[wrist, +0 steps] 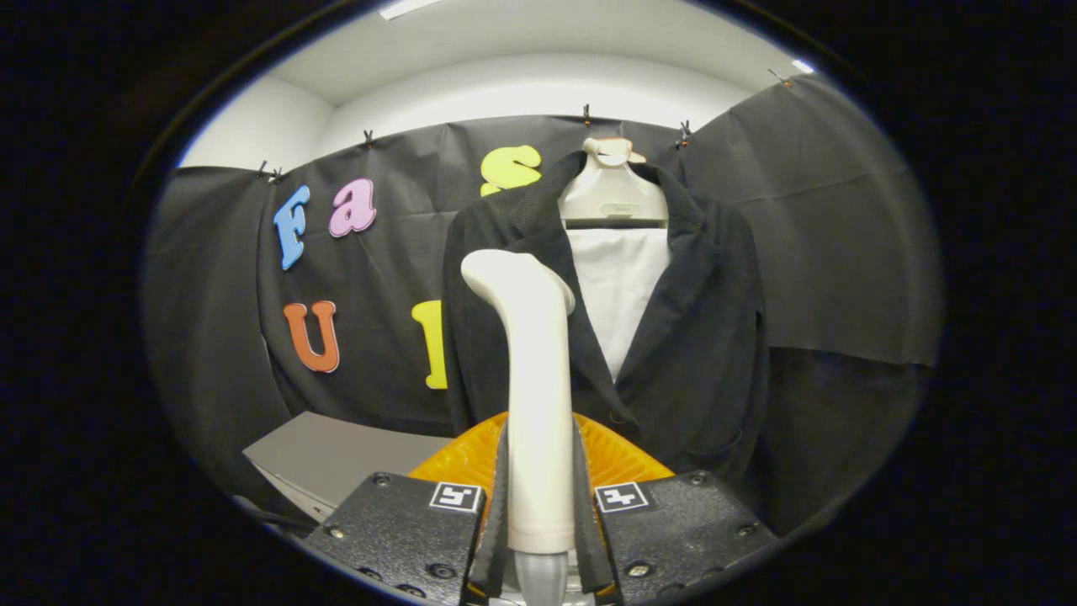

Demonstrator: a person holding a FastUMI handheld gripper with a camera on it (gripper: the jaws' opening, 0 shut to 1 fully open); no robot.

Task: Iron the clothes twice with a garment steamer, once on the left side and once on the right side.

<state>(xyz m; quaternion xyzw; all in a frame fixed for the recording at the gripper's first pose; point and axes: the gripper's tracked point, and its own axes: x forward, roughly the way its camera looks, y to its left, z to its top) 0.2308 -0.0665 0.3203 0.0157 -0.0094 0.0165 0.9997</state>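
Fingers (538, 505) clamped around upright steamer (536, 396), facing hung jacket (690, 337).

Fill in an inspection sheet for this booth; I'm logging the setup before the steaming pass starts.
Surface: grey tabletop low beside the fingers, an orange ribbed object just beyond them.
Job's things: white steamer upright between the fingers, head bent toward the black jacket; jacket hangs open on a white hanger, white panel behind its opening. Contact between head and jacket cannot be told.
Clutter: nothing seen.
Grippers: gripper shut on the steamer handle, both fingers pressing.
Cables: nothing seen.
Surroundings: black cloth wall clipped along its top, white ceiling above.
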